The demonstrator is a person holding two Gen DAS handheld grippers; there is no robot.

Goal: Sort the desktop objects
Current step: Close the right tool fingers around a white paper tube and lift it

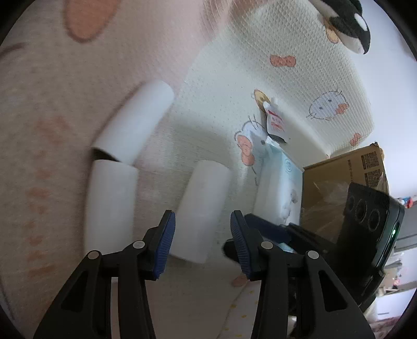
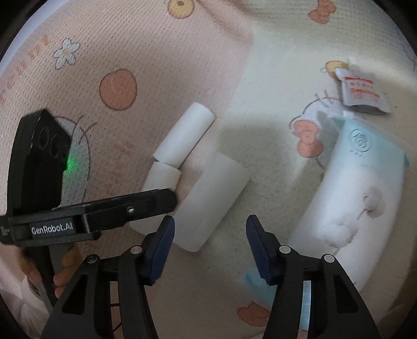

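Three white paper rolls lie on a patterned cloth. In the left wrist view the nearest roll lies just ahead of my open left gripper, between its fingers' line; two more rolls lie to the left, end to end. In the right wrist view my right gripper is open and empty, with the near roll just ahead on the left and the other two beyond. A pale blue tissue pack lies to the right, a small red-and-white sachet behind it.
The left gripper's body crosses the left of the right wrist view. The right gripper shows at the right of the left wrist view. A cardboard box stands at the right. A black-and-white plush toy lies far back.
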